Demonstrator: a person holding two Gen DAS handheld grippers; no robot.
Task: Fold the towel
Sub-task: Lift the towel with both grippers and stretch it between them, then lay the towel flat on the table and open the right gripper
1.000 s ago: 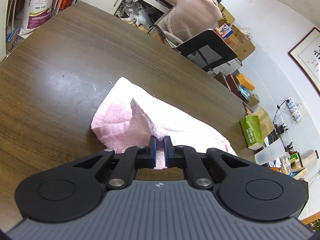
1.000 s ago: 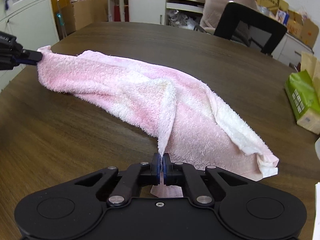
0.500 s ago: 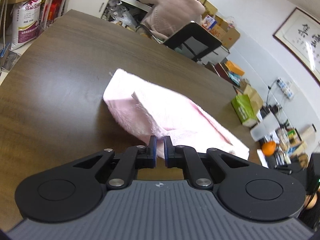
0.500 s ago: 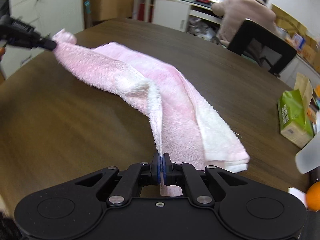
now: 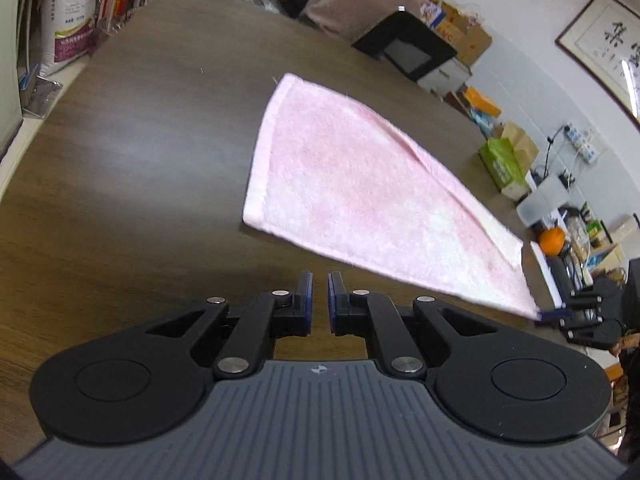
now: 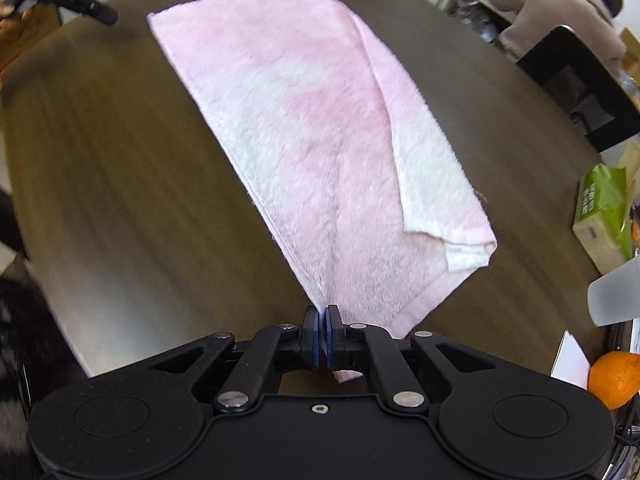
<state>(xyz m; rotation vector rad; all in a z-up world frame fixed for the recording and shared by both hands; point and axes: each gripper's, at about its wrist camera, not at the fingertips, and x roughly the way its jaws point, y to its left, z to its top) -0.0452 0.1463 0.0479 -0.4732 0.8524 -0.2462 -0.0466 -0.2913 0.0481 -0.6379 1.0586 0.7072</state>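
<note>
A pink towel (image 5: 352,184) lies folded over and stretched out on the dark wooden table (image 5: 140,160). My left gripper (image 5: 319,296) is shut with only a thin slit between its pads and nothing in it, a short way back from the towel's near edge. In the right wrist view the towel (image 6: 304,120) runs from its far corner down to my right gripper (image 6: 321,320). Its jaws are opening, with the towel's near corner still pinched between the pads. The left gripper (image 6: 106,16) shows at the top left, just off the towel's far corner.
A green pack (image 6: 600,208), a translucent cup (image 6: 616,296) and an orange (image 6: 614,378) sit along the table's right side. A person (image 6: 560,12) sits on a black chair (image 6: 580,80) beyond the far edge. A sack (image 5: 68,24) stands off the left edge.
The left gripper has let go of its towel corner and drawn back. The towel has gone from a lifted, bunched ridge to lying flatter on the table. The right gripper keeps its corner.
</note>
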